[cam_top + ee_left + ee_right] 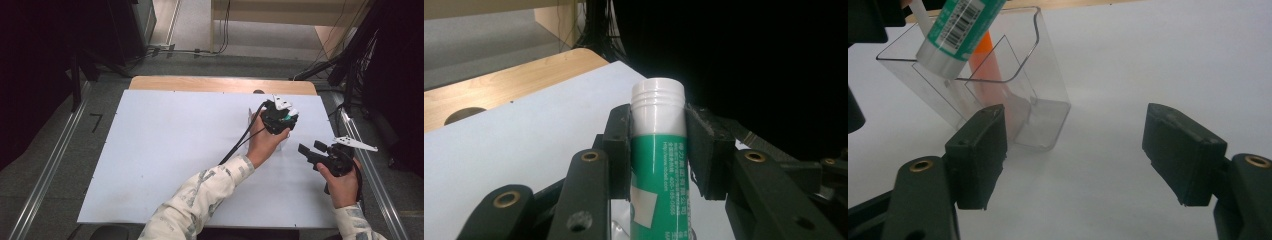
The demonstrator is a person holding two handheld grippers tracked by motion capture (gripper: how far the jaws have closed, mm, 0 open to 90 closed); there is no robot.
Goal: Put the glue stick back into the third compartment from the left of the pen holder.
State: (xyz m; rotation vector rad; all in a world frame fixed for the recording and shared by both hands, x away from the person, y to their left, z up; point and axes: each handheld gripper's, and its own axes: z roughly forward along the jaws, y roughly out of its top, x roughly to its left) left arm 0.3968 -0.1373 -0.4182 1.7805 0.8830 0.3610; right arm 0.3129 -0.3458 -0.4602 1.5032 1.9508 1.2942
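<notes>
Left gripper (658,150) clamped on a green-and-white tube (659,165), held over a clear plastic holder (998,95).

Both pads pressed flat against the tube just below its ribbed white cap (658,97); long axis in line with the 2 jaws, cap end out past the fingertips, crimped silver tail (940,57) lower, tilted down at the holder's open top, at or just inside the rim. Seen from above, left gripper (279,117) near the far right of the white table (165,150), tube mostly hidden under it. Inside the holder, 2 compartments split by a clear divider, with an orange item (988,70) standing right beside the tail. Right gripper (1088,155) spread wide with nothing between the pads, resting apart nearer the table's right edge (312,150), aimed toward the holder. Bare wooden strip (220,84) beyond the white surface.
</notes>
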